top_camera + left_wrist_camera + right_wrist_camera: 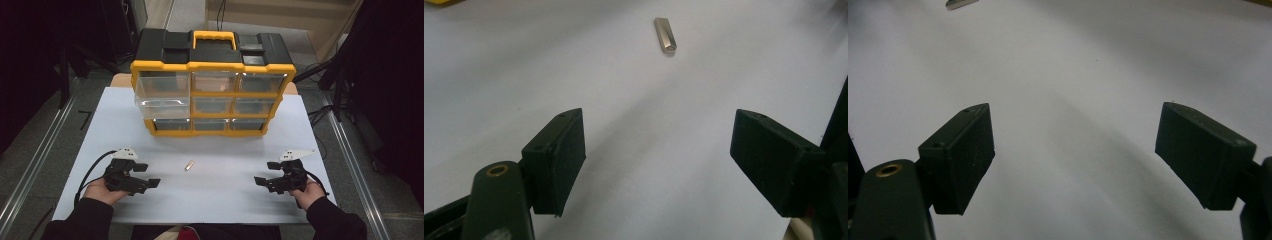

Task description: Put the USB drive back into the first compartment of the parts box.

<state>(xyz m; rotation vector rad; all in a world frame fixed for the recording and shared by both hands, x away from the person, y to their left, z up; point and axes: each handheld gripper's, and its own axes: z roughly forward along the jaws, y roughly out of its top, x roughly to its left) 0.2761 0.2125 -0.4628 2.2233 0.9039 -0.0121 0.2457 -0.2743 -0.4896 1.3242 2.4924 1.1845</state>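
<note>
Since both grippers sit low at the near edge of the white table (210, 200) w/ nothing between their pads, the step in hand looks like the first reach for the small metal bar (189, 165).

The bar lies flat on the bare sheet roughly midway between the hands, at about 2 o'clock from the left gripper (142, 175) and 10 o'clock from the right gripper (267, 172), well apart from both. In the left gripper view the bar (665, 35) sits at approx 12–1 o'clock beyond the jaws, long axis running nearly away from the camera.

Left gripper (659, 155) – released, jaws spread wide, empty. Right gripper (1075, 155) – same, wide and empty.

To do it well, imo: the left has the better line. Go forward and a bit right, centre the bar between the pads, then close across its narrow width, not end to end. Come down until the tips nearly brush the sheet – the piece is thin and low, so a high pinch would likely skid it away. The yellow-and-black drawer cabinet (212, 85) stands at 12 o'clock, well clear of the reach.
</note>
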